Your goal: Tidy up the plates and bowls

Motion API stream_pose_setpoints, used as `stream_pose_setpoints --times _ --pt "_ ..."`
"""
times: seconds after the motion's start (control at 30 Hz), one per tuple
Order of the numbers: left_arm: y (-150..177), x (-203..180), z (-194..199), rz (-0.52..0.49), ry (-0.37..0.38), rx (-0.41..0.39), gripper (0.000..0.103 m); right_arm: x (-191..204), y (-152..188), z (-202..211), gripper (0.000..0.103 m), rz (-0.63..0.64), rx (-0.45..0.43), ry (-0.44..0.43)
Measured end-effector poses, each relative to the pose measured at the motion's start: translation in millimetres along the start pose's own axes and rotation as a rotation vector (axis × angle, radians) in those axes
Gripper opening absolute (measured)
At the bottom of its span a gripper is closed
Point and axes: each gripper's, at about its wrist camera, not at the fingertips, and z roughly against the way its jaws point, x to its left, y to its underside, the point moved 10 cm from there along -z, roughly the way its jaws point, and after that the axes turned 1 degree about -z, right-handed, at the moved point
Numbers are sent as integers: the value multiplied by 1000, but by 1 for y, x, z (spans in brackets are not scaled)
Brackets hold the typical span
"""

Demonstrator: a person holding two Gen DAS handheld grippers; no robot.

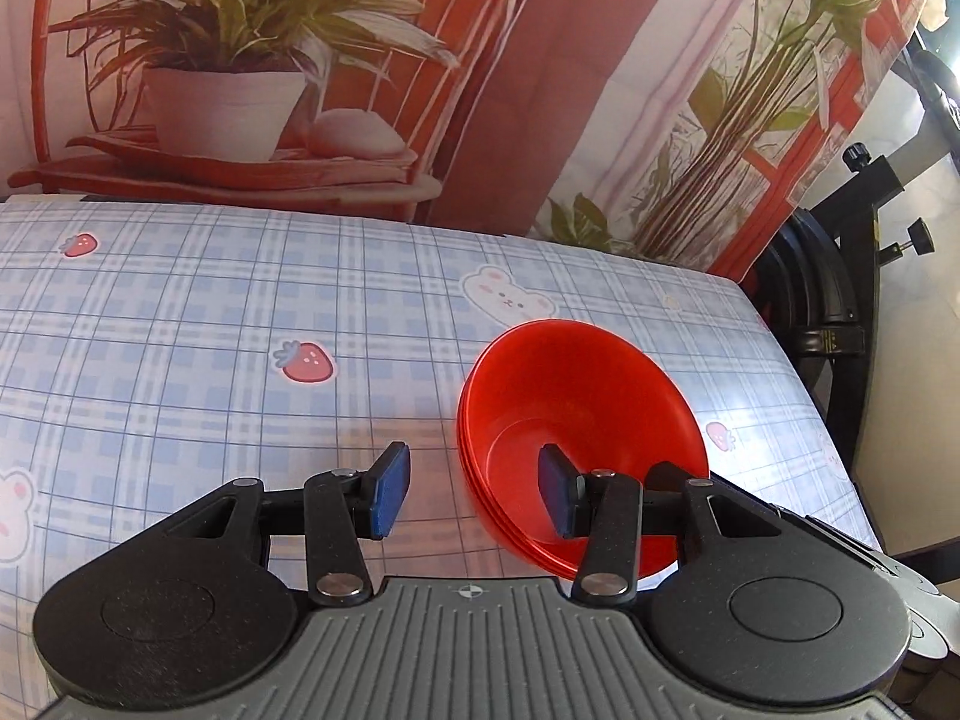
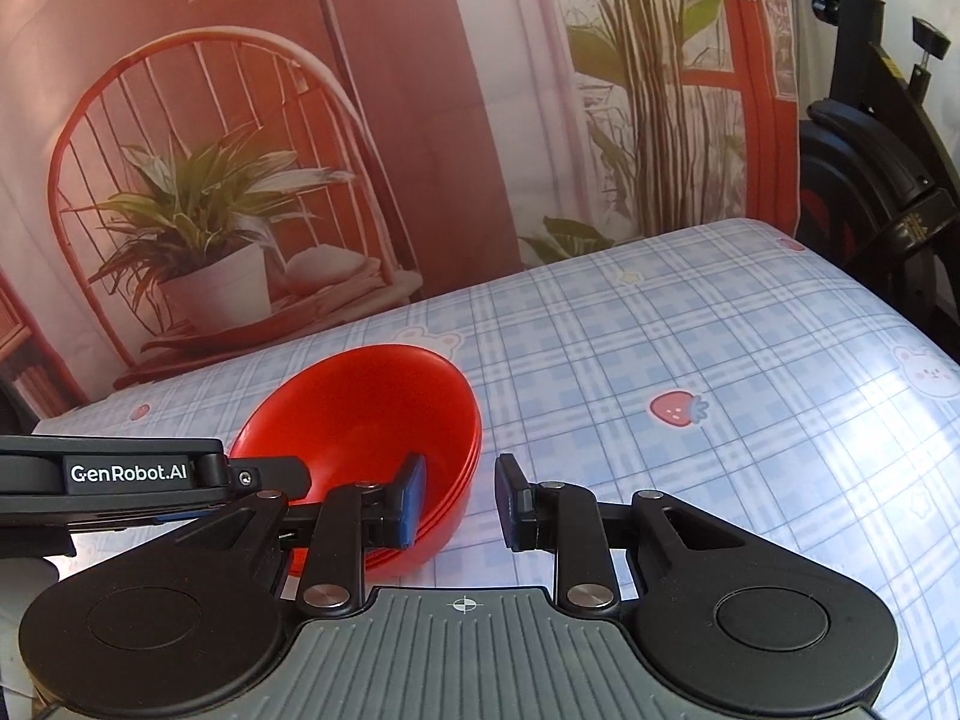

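- Looks like someone's home, made up as a little recording corner
- surface [image 1: 180, 324] has a kiddie plaid cover with bears and strawberries
- printed backdrop [image 1: 270, 72] of a plant at 12 o'clock
- exercise bike [image 2: 870, 192] at 2 o'clock

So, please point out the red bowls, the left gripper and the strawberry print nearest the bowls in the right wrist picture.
red bowls [image 2: 372, 414]: right wrist view, inner wall of the top bowl.
left gripper [image 1: 474, 495]: left wrist view, midway between its fingertips.
strawberry print [image 2: 675, 408]: right wrist view, the berry's red body.
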Motion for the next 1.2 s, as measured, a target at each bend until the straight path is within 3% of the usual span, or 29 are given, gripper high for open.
stream_pose_setpoints --times 0.27,0.3,0.37,0.57,0.8,1.2 --pt "2 0 -10 18 26 10 46 4 2 -5 20 7 -1 -10" --pt "3 0 -9 21 34 6 42 5 2 -5 20 16 -3 -4" --pt "2 0 -7 -1 32 -6 16 7 3 -3 18 29 -11 2" --pt "4 -1 8 -60 8 -10 15 12 5 13 16 1 -23 -10" --pt "13 1 53 -98 -13 -57 15 28 15 44 14 -63 -48 -34" --pt "36 26 143 -102 -82 -135 17 93 33 107 13 -49 -89 -122"
